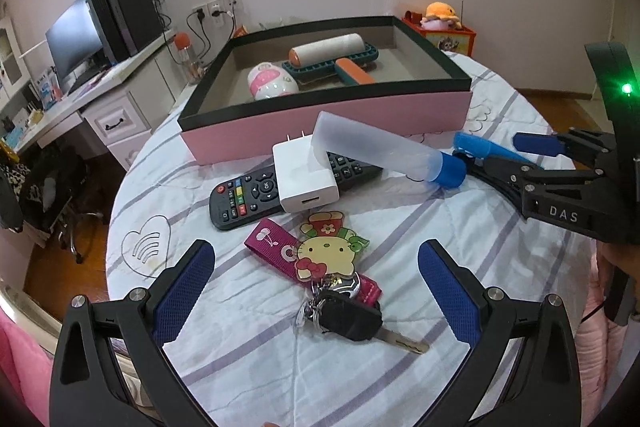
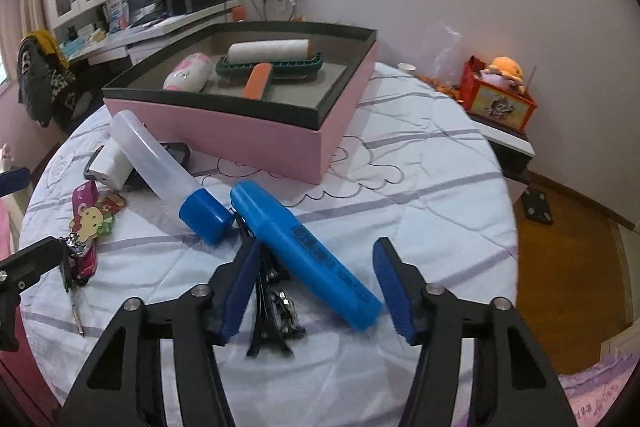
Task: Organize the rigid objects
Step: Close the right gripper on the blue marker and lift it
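Note:
A pink box (image 1: pixel 328 125) with a dark rim holds a lint roller (image 1: pixel 328 53), a teal holder (image 1: pixel 360 61) and a pink-white case (image 1: pixel 272 83). In front lie a remote (image 1: pixel 256 195), a white charger (image 1: pixel 304 183), a clear tube with blue cap (image 1: pixel 376 151) and a Hello Kitty keychain with car key (image 1: pixel 332 267). My left gripper (image 1: pixel 316 291) is open around the keychain. My right gripper (image 2: pixel 312 291) is open around a blue marker (image 2: pixel 308 251), beside a black hair clip (image 2: pixel 272 315). The box also shows in the right wrist view (image 2: pixel 272 143).
The round table (image 2: pixel 420 187) has a white striped cloth. A desk with monitor (image 1: pixel 76 39) stands at the left. A red box with plush toys (image 2: pixel 500 95) sits on a side stand at the right. The table edge drops to a wooden floor (image 2: pixel 560 267).

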`<state>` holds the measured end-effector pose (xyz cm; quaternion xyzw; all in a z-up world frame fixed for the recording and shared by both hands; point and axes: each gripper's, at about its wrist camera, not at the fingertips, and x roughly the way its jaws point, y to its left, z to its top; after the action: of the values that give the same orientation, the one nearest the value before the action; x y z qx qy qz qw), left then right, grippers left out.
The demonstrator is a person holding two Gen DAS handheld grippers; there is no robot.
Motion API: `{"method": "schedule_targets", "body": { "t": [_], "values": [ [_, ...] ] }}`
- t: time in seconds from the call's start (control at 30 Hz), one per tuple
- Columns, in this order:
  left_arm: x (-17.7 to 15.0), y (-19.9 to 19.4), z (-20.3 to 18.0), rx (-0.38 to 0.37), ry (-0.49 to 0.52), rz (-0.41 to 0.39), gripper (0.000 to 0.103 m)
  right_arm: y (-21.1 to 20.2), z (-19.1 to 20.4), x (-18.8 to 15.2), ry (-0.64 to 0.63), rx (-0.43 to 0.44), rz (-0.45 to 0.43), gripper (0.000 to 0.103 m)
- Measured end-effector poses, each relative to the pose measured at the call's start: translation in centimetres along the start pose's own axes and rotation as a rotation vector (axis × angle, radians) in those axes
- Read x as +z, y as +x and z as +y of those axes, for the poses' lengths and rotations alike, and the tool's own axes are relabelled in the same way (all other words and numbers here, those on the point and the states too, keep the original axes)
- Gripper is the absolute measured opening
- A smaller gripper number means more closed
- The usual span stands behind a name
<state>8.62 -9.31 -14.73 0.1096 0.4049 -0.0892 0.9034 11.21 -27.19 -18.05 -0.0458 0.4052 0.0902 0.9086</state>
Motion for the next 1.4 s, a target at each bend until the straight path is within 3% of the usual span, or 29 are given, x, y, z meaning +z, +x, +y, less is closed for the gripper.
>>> {"method": "schedule_targets", "body": {
  "t": [0.07, 0.27, 0.33, 0.47, 0.87, 1.4],
  "values": [
    [0.0, 0.3, 0.1, -0.002, 0.0, 0.006, 0.103, 0.4, 0.1, 0.3, -0.008, 0.043, 0.008, 0.046],
    [0.1, 0.8, 0.3, -0.005, 0.0, 0.019, 0.103, 1.7, -0.9, 0.9, 0.025, 0.154, 0.031, 0.044],
    [0.0, 0.8, 0.4, -0.006, -0.001, 0.019, 0.103, 1.6, -1.3, 0.8, 0.057, 0.214, 0.029, 0.027],
    [0.1, 0.6, 0.3, -0.01, -0.002, 0.015, 0.103, 1.1, -1.4, 0.3, 0.082, 0.237, 0.027, 0.015],
    [-0.3, -2.4, 0.8, -0.013, -0.018, -0.038, 0.103, -3.4, 1.0, 0.2, 0.066, 0.164, -0.061, 0.015],
    [2.3, -10.9, 5.2, 0.026, -0.115, -0.264, 0.103, -12.1, 8.2, 4.6, -0.081, 0.172, -0.281, 0.015]
  ]
}}
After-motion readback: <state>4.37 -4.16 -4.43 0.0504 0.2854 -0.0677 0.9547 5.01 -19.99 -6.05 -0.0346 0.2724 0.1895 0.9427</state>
